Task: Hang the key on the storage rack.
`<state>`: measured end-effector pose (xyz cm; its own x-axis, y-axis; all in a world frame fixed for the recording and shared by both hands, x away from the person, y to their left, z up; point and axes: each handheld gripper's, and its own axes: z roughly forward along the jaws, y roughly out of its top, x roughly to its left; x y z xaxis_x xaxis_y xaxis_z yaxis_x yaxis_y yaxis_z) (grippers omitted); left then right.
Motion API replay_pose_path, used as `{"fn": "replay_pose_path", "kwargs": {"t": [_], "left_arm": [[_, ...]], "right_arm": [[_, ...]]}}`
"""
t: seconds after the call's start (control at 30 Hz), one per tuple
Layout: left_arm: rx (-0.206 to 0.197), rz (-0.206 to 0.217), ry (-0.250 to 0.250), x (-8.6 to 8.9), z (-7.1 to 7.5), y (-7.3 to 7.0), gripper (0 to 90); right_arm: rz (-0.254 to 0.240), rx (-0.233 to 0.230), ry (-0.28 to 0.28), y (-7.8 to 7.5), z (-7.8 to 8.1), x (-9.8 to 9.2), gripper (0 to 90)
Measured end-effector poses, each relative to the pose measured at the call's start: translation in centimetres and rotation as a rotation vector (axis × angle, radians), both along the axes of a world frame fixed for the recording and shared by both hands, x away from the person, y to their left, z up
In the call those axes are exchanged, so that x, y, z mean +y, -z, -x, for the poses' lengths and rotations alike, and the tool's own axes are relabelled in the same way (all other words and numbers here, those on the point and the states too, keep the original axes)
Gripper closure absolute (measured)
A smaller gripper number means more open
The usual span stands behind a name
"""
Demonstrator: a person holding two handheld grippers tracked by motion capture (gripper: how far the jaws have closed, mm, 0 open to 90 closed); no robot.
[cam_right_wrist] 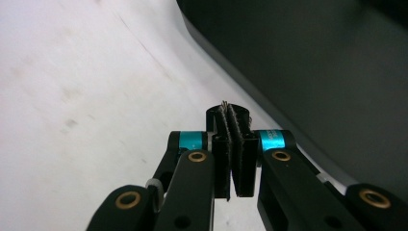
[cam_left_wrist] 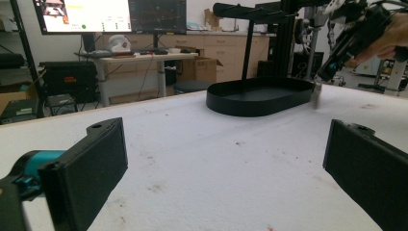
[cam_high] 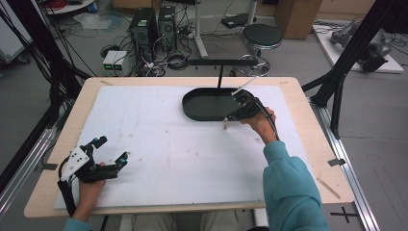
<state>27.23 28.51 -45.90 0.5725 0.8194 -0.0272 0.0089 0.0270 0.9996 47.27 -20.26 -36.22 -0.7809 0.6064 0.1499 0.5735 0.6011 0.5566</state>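
1. We see a black tray [cam_high: 207,107] on the far part of the white mat [cam_high: 168,144].
2. The right gripper [cam_high: 225,122] hovers just beside the tray's near rim — jaws pressed together on a thin metal piece [cam_right_wrist: 225,107] too small to name.
3. The left gripper [cam_high: 112,150] rests well away from the tray at the mat's near corner — jaws spread wide, nothing between them.

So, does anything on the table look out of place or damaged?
Nothing is spilled or broken. The white mat carries small brownish stains and scuff marks. The black tray sits flat. The right tongs pinch a small thin object near the tray's edge; what it is cannot be told.
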Motion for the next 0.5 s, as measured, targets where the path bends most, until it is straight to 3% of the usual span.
{"fn": "replay_pose_path", "kwargs": {"t": [0.13, 0.27, 0.5], "left_arm": [[0.000, 0.000, 0.000, 0.0, 0.0, 0.0, 2.0], [-0.001, 0.000, -0.001, 0.0, 0.0, 0.0, 2.0], [-0.001, 0.000, -0.001, 0.0, 0.0, 0.0, 2.0]], "right_arm": [[-0.084, -0.045, 0.005, -2.5, 0.1, -0.6, 88.7], [-0.127, -0.075, 0.022, -4.2, 0.0, -1.0, 88.7], [-0.143, -0.116, 0.034, -6.3, -0.3, -1.2, 88.7]]}}
